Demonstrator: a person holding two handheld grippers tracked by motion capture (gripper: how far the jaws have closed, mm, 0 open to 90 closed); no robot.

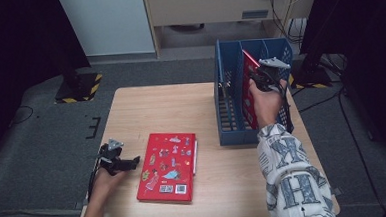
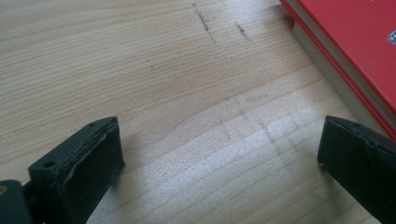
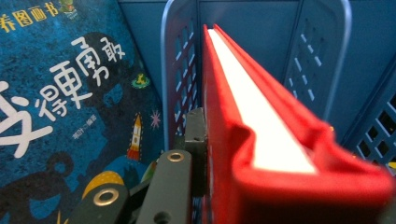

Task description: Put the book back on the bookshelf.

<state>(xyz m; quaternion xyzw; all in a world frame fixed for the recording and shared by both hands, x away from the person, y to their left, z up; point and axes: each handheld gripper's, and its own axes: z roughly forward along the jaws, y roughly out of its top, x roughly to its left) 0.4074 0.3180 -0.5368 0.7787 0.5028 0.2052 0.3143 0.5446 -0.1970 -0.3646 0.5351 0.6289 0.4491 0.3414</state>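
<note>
Three books can be counted across the views, together with one blue rack and two grippers. In the high view, one red book (image 1: 249,88) is held upright at the upper right of the frame by the right gripper (image 1: 259,80), inside the right-hand compartment of the blue file rack (image 1: 231,135), which stands on the right part of the wooden table (image 1: 131,111). In the right gripper view the same red book (image 3: 261,140) is seen edge-on from the lower centre to the upper centre, its white page block showing between two red covers; the jaws are closed tight on it, one black jaw being pressed against its left cover, while the other jaw is hidden behind the book. Just left of it a perforated blue divider (image 3: 180,79) is seen, and beyond that — in the neighbouring compartment at the left of the frame — one dark blue picture book (image 3: 70,102) with white lettering. A second red book (image 1: 167,167) is laid flat at the lower centre of the high view, cover up. The left gripper (image 1: 133,161) is placed just beside that book's left edge, at the lower left. In the left gripper view its two jaws are spread wide over bare wood with nothing between them — a corner of the flat red book (image 2: 355,56) is seen at the upper right, close to the right-hand jaw.
</note>
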